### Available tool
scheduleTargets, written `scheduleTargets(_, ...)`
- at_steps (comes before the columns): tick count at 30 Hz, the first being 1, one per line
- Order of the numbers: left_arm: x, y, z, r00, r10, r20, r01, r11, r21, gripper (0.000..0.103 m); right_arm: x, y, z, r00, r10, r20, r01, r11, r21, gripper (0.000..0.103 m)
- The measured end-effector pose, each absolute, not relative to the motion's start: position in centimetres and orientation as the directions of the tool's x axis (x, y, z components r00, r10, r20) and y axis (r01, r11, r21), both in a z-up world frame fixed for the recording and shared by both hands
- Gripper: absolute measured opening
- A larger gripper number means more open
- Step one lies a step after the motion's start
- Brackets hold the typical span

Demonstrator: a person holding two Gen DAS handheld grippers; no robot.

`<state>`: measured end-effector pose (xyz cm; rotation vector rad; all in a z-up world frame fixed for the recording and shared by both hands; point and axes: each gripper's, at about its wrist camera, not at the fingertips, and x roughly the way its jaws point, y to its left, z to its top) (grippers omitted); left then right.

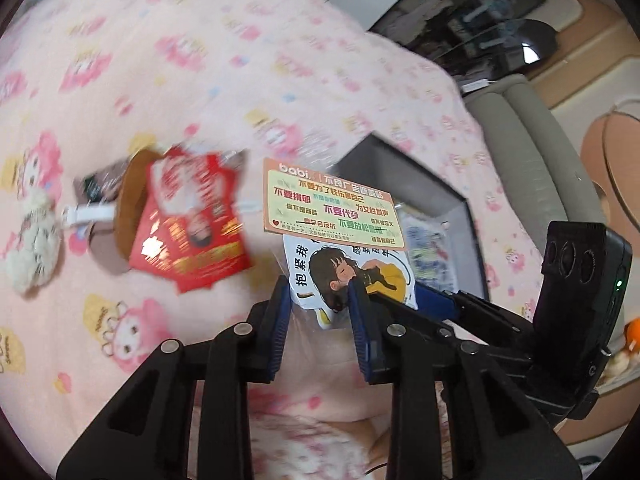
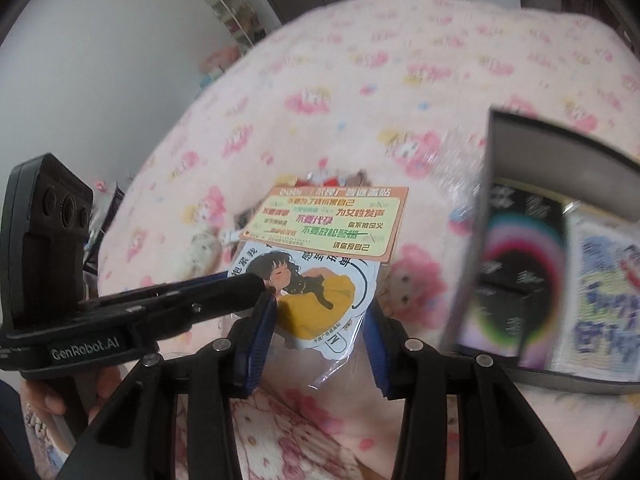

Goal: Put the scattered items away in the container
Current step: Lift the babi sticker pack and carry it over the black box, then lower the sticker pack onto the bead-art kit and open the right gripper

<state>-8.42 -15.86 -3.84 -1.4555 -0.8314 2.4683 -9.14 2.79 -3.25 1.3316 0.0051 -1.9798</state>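
A soft pink bedspread (image 1: 224, 60) printed with cartoon rabbit figures covers the whole surface, its fleecy nap blurred in both views. Raised above it is a clear plastic sleeve of stickers (image 2: 320, 264): a flat rectangular card with an orange border, pale green field and rows of red and green Chinese lettering overlaps a die-cut white sticker showing a dark-haired girl in a yellow garment. The crinkled, glossy wrapper trails below the stickers. Both tools grip this pack. The left gripper (image 1: 320, 300), black with ribbed blue pads, has its jaws drawn narrow and pinched on the sticker's lower edge. The right gripper (image 2: 320, 320) stands somewhat wider, its blue pads at either side of the sleeve's lower part, and the left tool's fingertip reaches in beside it. The grey rectangular container (image 2: 560, 152), rigid and straight-walled, sits on the bedspread just to the right of the pack and holds flat printed cards. Left of the pack, lying on the cover, are a glossy red packet (image 1: 188, 220) and a small cream plush toy (image 1: 32, 240).
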Motion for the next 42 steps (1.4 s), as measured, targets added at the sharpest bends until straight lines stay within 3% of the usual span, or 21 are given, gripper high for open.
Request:
scheduleTargets(7,-11.5,-8.3,-1.9,-0.51,0.465,-0.724,0.018,-0.835,-0.549,0.028,-11.1,10.0,-0.9,-0.264,-0.578,-0.772,0.531,-0.756,0.383,0.039)
scheduleTargets(15,-17.7,1.3,-6.1,-0.36,0.533,-0.765,-0.031,-0.827,-0.562,0.028,-16.4,19.1,-2.8,-0.308,-0.489,-0.816,0.474,-0.823,0.314,0.039)
scheduleTargets(19,-20.4,4.9,-9.0,-0.269,0.506,-0.82,-0.032,-0.855,-0.517,0.029,-18.4,21.8,-5.5,-0.276,-0.445,-0.852,0.453,-0.842,0.294,0.039)
scheduleTargets(26,-22.4,7.8,-12.7,-0.138,0.452,-0.881,-0.017,-0.891,-0.455,0.029,-20.8,24.9,-10.4,-0.148,-0.446,-0.883,0.319,-0.866,0.385,0.039)
scheduleTargets(32,-22.8,8.6,-13.9,-0.049,0.413,-0.91,-0.025,-0.911,-0.412,0.031,-21.0,24.9,-11.4,-0.144,-0.36,-0.922,0.332,-0.895,0.298,0.039)
scheduleTargets(36,-22.8,8.5,-12.5,-0.079,0.4,-0.913,-0.055,-0.916,-0.397,0.039,-21.2,25.7,-10.8,-0.224,-0.287,-0.931,0.308,-0.927,0.212,0.039)
scheduleTargets(42,-25.3,8.1,-11.3,-0.219,0.362,-0.906,-0.027,-0.93,-0.366,0.036,-23.8,25.9,-10.2,-0.271,-0.342,-0.9,0.28,-0.922,0.266,0.039)
